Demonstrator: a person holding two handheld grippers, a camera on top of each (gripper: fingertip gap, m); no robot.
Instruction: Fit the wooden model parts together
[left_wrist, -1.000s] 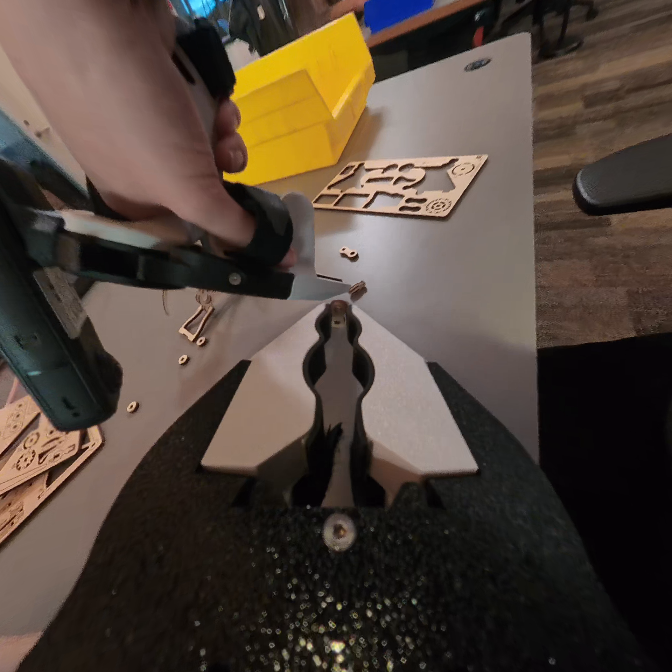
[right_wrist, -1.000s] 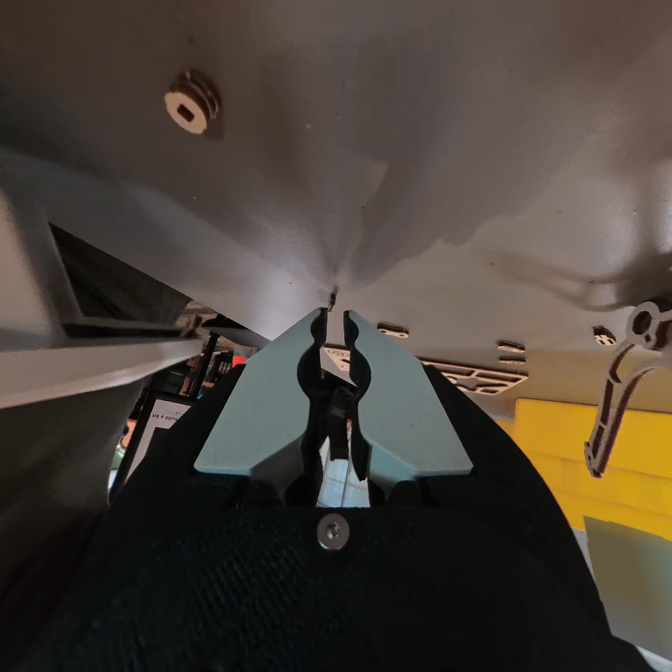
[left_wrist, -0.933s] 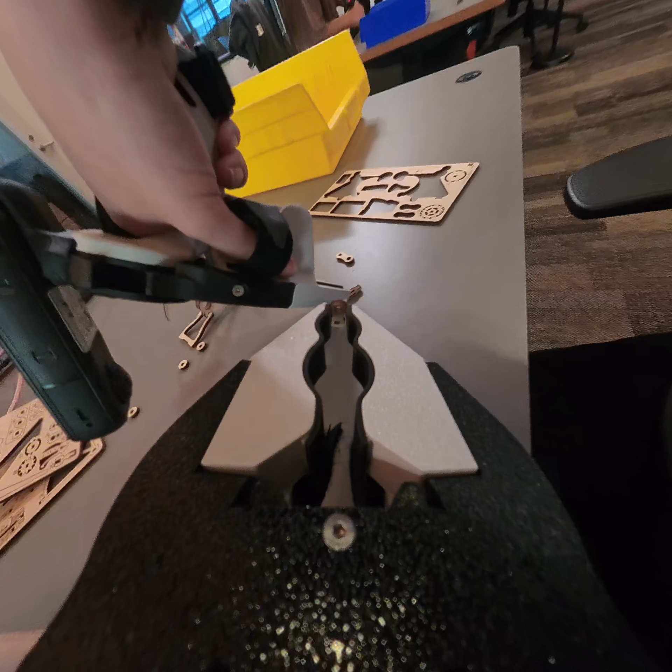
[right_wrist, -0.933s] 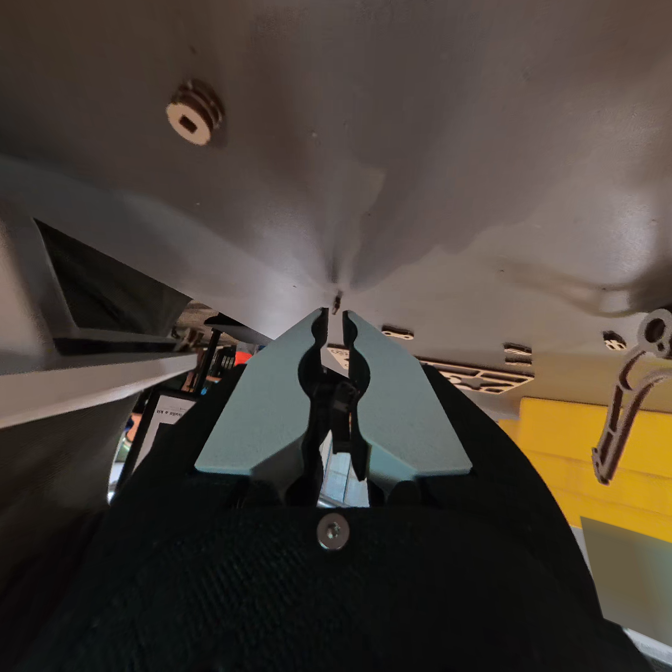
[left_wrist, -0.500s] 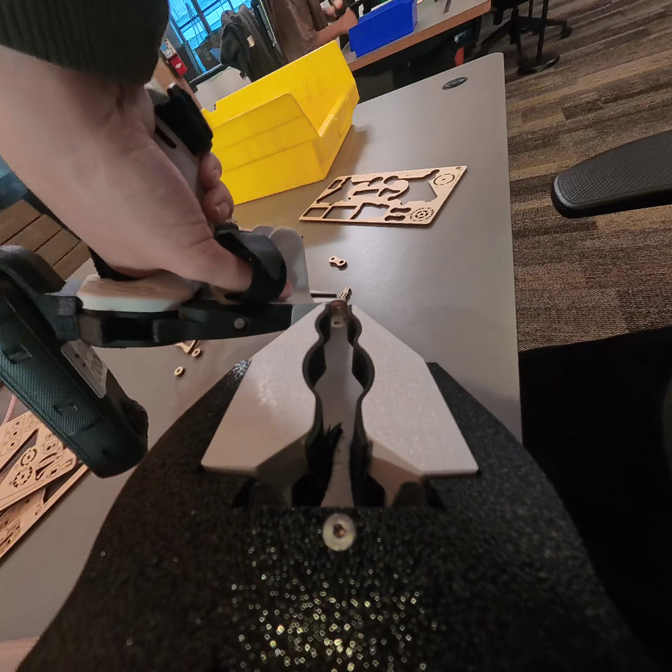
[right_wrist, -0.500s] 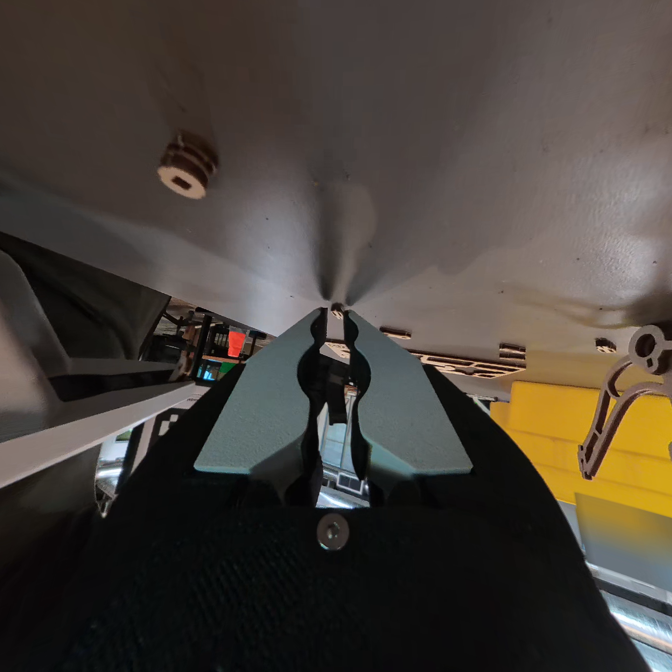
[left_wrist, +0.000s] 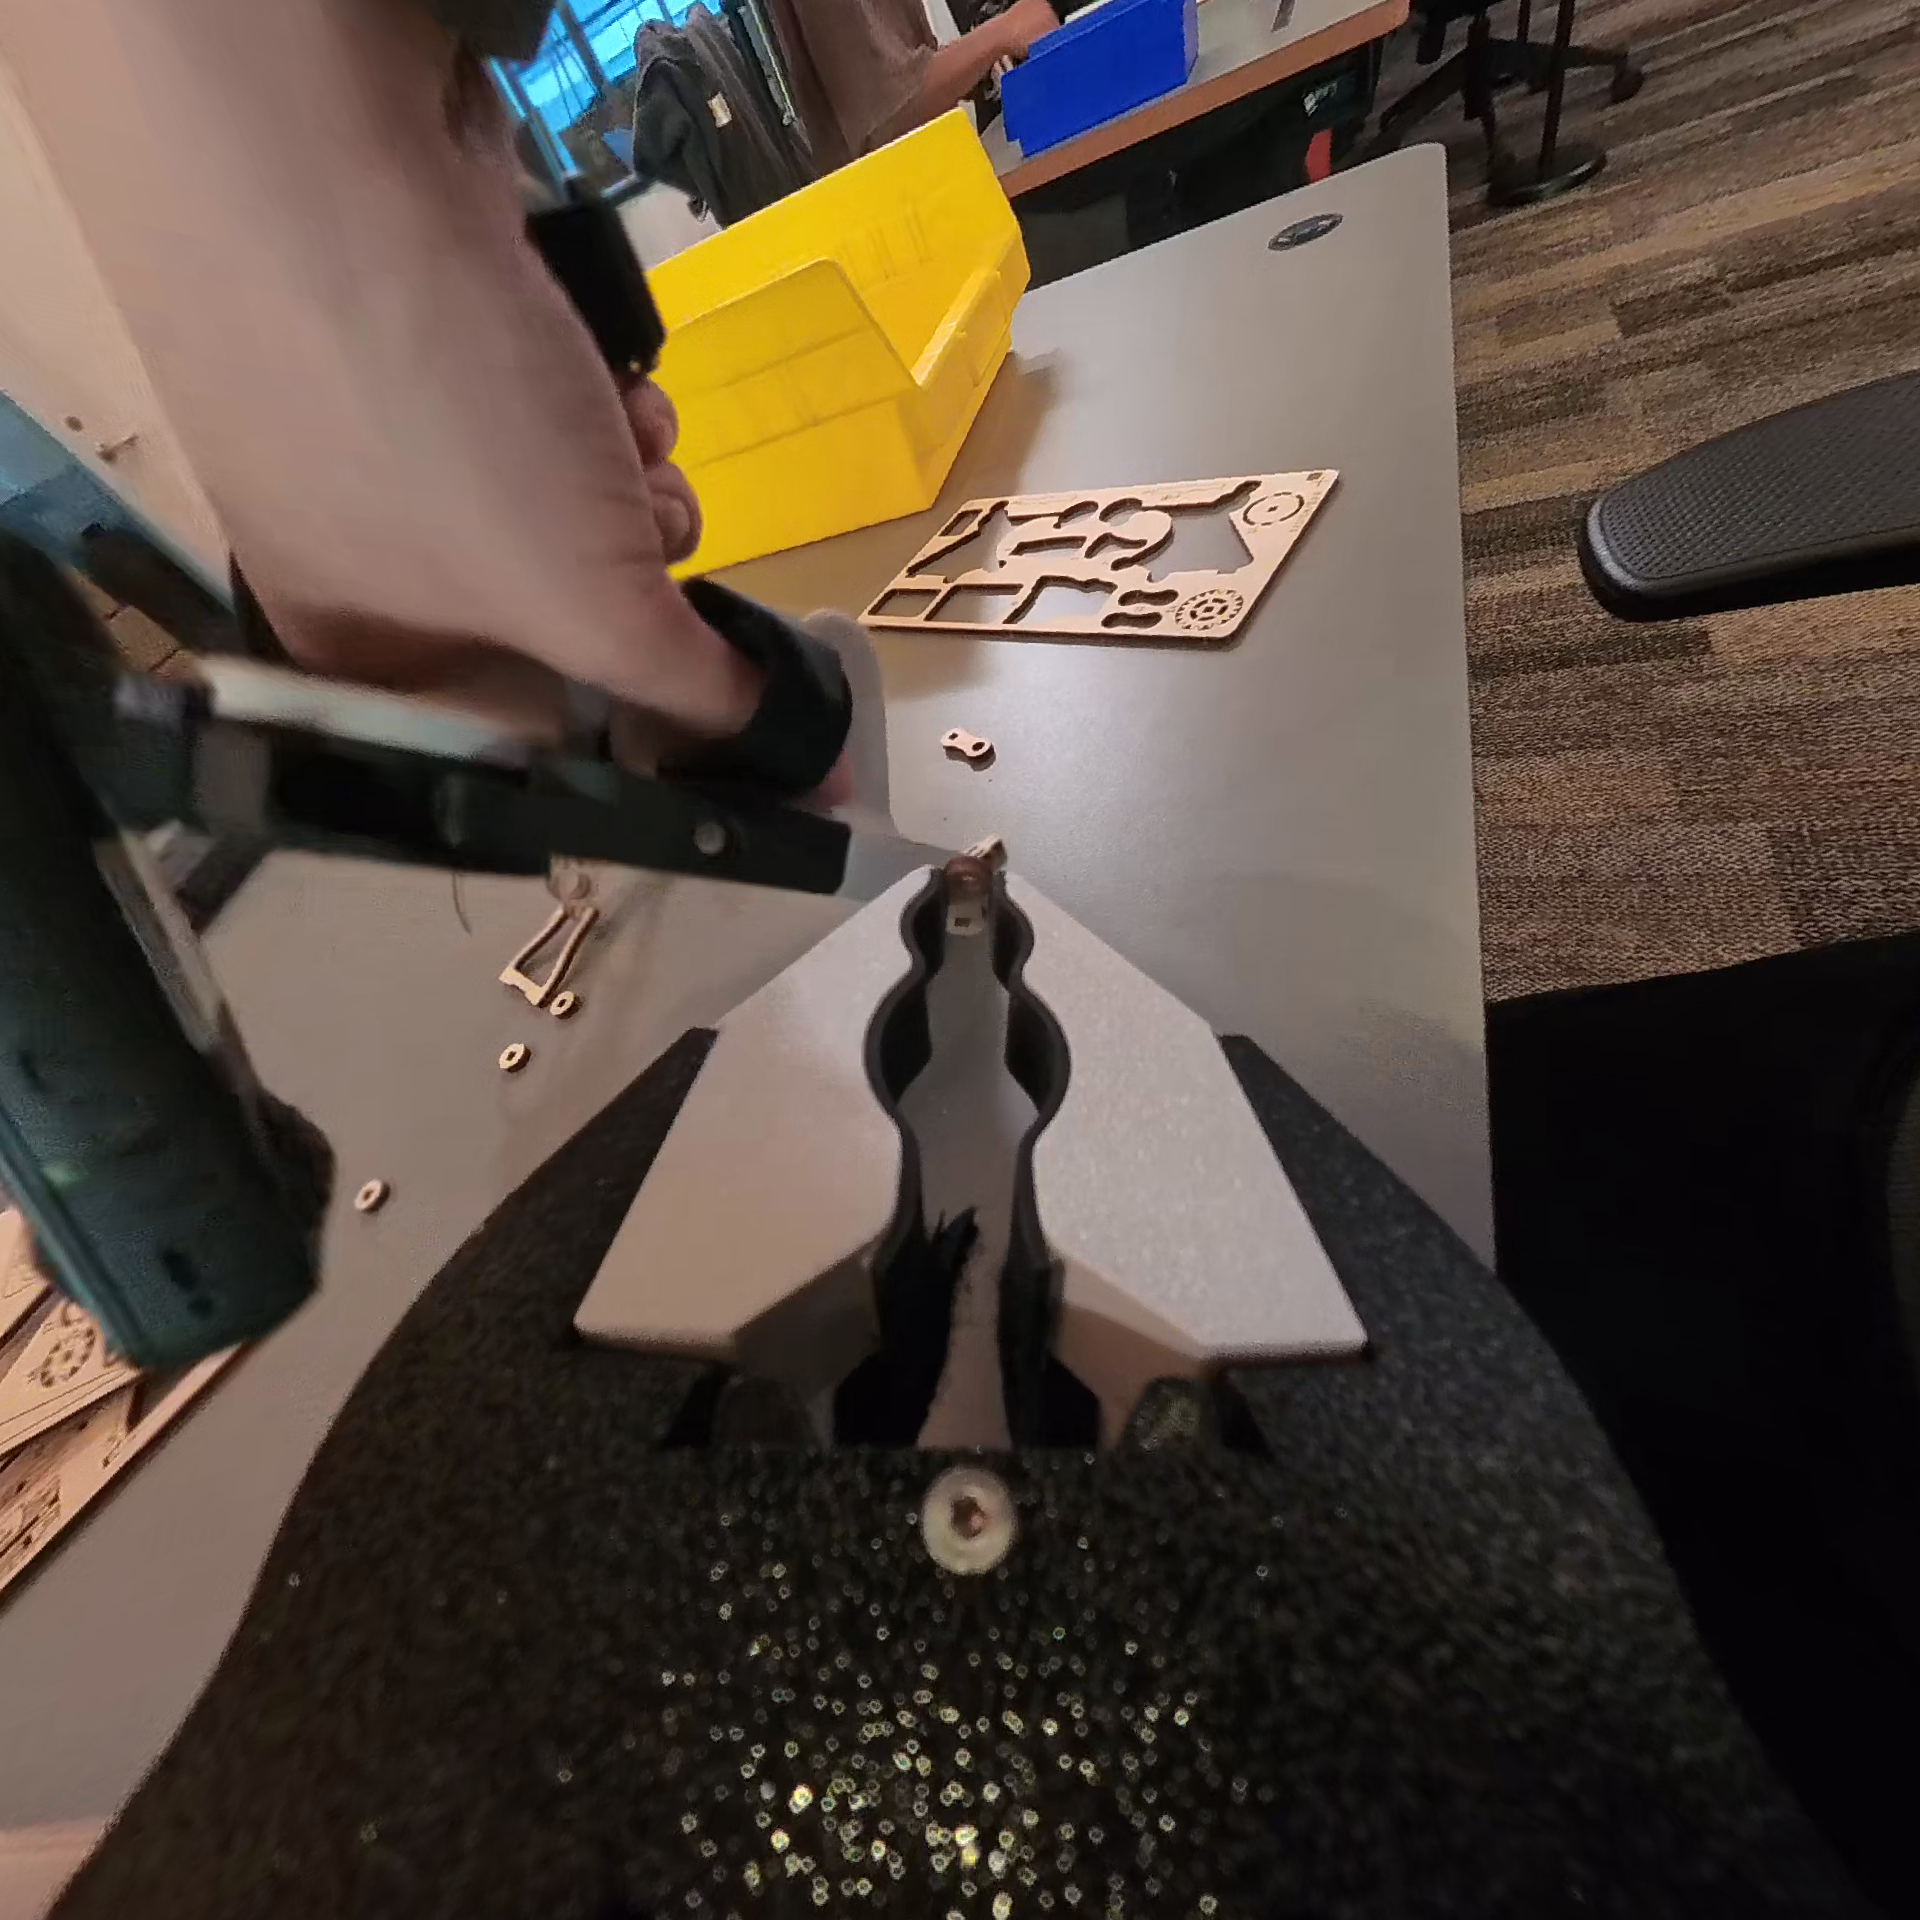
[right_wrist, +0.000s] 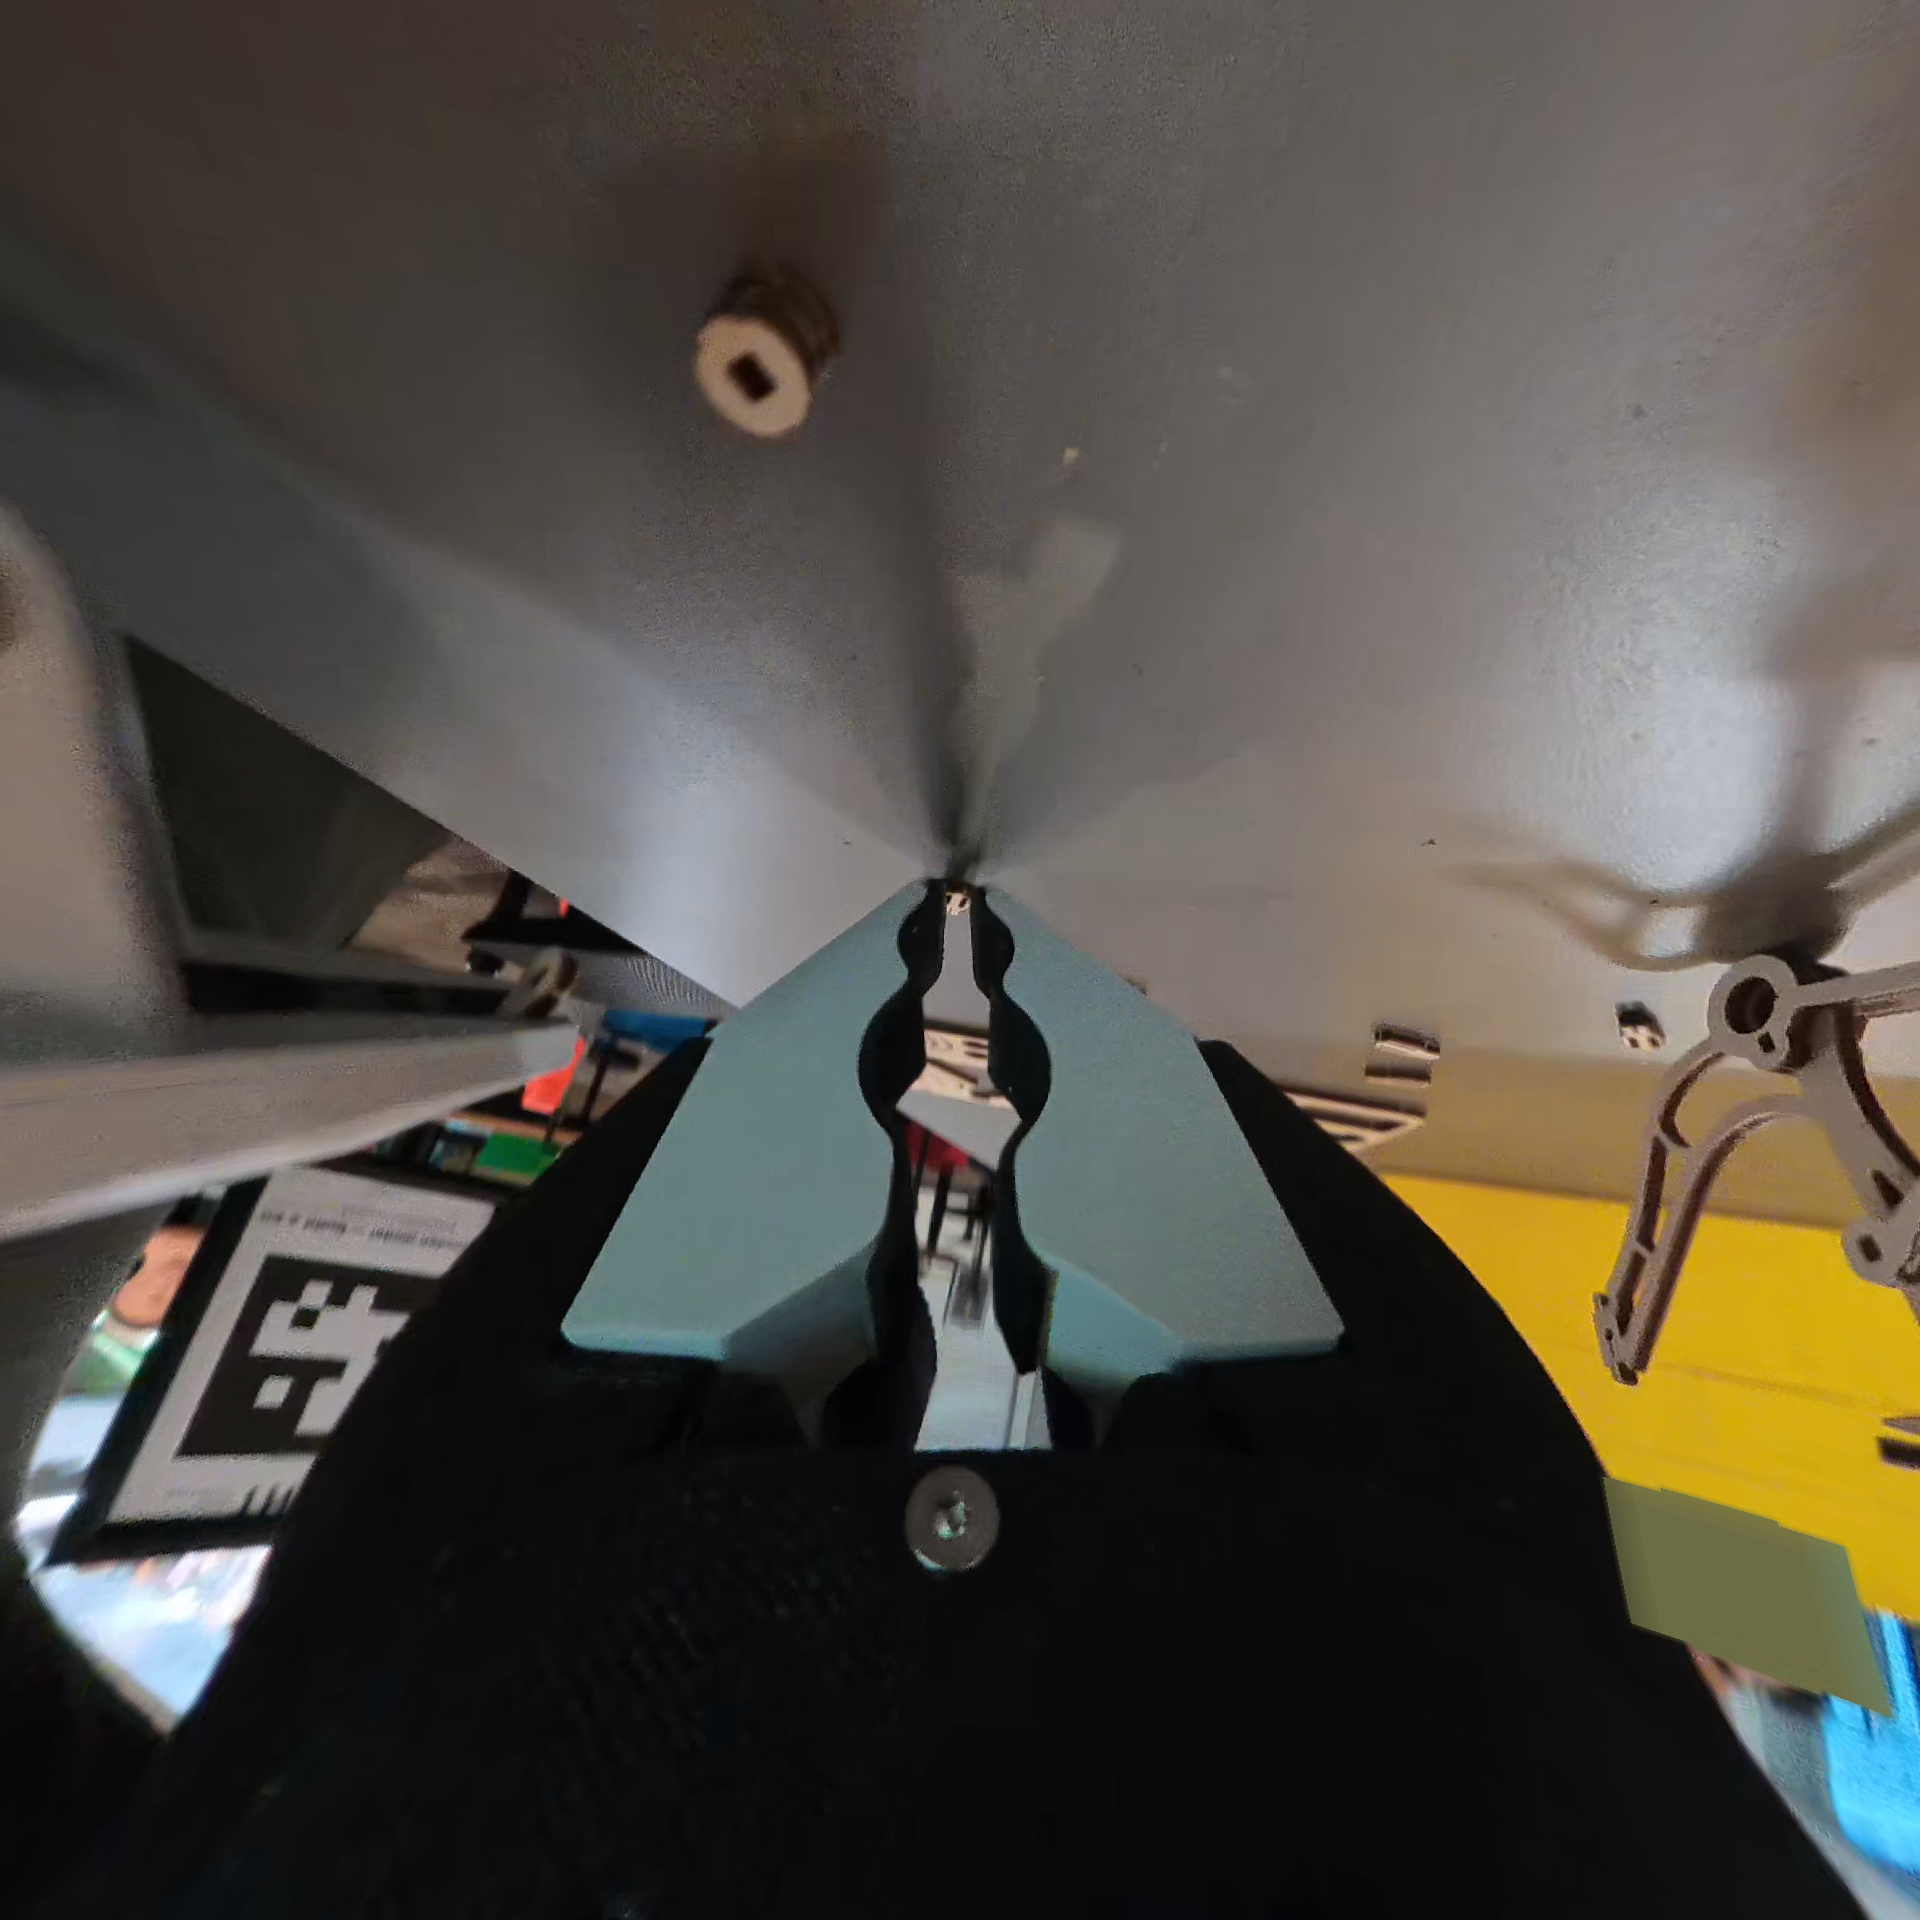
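In the left wrist view my left gripper (left_wrist: 966, 896) is shut on a small wooden part (left_wrist: 964, 906) pinched at its tips, just above the grey table (left_wrist: 1247, 831). My right gripper (left_wrist: 920, 858), held by a hand, reaches in from the left and its tip meets the left gripper's tip, where a tiny wooden piece (left_wrist: 989, 854) sits. In the upside-down right wrist view, my right gripper (right_wrist: 956, 896) has its tips pinched on a tiny wooden piece (right_wrist: 957, 902). How the two pieces join is too small to tell.
A punched-out wooden sheet (left_wrist: 1101, 566) and a yellow bin (left_wrist: 831, 416) lie beyond. A small link (left_wrist: 966, 744), a lever-shaped part (left_wrist: 540, 961) and tiny washers (left_wrist: 512, 1058) are scattered. A round wooden stack (right_wrist: 764, 358) sits on the table. More sheets (left_wrist: 52, 1382) lie left; a chair armrest (left_wrist: 1766, 520) is right.
The right gripper's tips have narrowed from a visible gap to a pinch on the tiny piece. Its tip stays at the left gripper's tip. Both views have shifted slightly.
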